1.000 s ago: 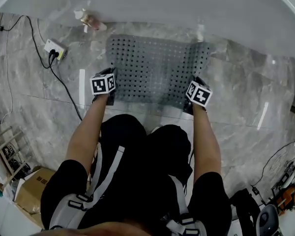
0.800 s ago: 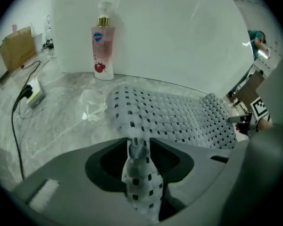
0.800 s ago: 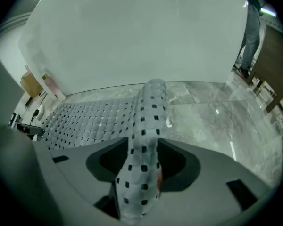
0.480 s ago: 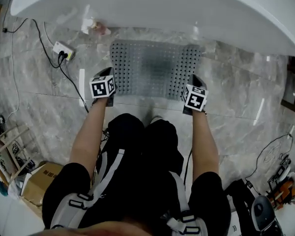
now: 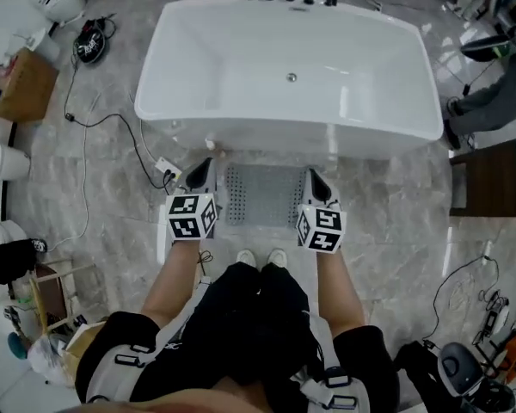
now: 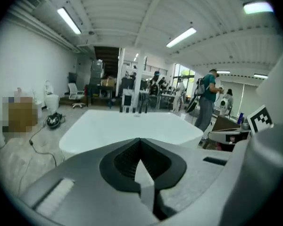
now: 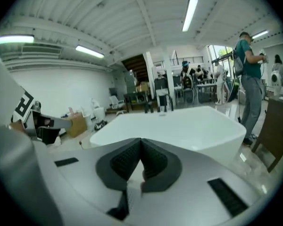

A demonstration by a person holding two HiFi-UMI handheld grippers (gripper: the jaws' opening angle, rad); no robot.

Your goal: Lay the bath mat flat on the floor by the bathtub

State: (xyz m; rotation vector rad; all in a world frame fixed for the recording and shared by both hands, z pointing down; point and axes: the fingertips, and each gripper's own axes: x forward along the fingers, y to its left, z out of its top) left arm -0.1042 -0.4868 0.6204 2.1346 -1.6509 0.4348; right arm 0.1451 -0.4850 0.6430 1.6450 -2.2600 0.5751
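Note:
The grey perforated bath mat (image 5: 265, 194) lies flat on the marble floor, right in front of the white bathtub (image 5: 288, 67). My left gripper (image 5: 200, 172) hangs above the mat's left edge, my right gripper (image 5: 316, 183) above its right edge, both lifted clear of it. Each is shut with nothing between its jaws. In the left gripper view the gripper (image 6: 140, 142) points at the bathtub (image 6: 132, 128). In the right gripper view the gripper (image 7: 141, 142) also faces the tub (image 7: 179, 126). The mat is out of sight in both gripper views.
A power strip (image 5: 166, 170) with a black cable lies on the floor left of the mat. A small bottle (image 5: 213, 151) stands at the tub's base. A cardboard box (image 5: 21, 83) is far left, a dark wooden cabinet (image 5: 490, 179) at right, a person (image 5: 499, 101) behind it.
Both grippers have let go of the mat's near corners, shut and risen. The head view has pulled up and back, so the whole tub shows. The mat stays flat.

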